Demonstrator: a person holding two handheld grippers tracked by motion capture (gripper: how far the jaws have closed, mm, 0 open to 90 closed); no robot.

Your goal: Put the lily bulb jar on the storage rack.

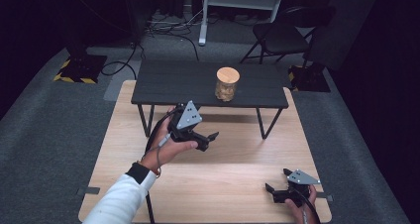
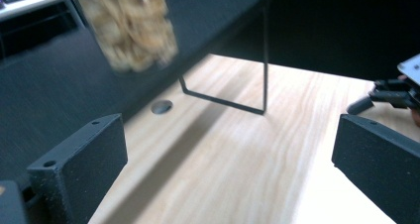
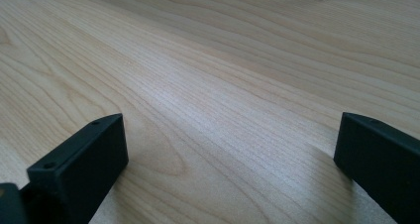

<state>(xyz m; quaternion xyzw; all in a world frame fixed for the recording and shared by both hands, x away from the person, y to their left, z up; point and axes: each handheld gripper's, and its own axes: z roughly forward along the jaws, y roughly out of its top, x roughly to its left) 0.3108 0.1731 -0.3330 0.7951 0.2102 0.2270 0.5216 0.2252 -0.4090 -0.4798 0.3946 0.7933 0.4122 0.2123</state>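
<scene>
Left gripper [image 1: 209,140] spread, empty, near cork-lidded glass jar [image 1: 227,84] of pale flakes

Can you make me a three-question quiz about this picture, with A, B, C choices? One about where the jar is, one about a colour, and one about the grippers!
1. Where does the jar stand?
A. on the black raised shelf
B. on the floor
C. on the folding chair

2. What colour is the jar's lid?
A. red
B. light wood
C. blue

3. How is the left gripper?
A. shut on the jar
B. shut on nothing
C. open and empty

Answers:
1. A, the jar rests on the dark shelf above the wooden table.
2. B, the round lid looks like pale wood.
3. C, the left gripper view shows its jaws wide apart with nothing between them.
</scene>
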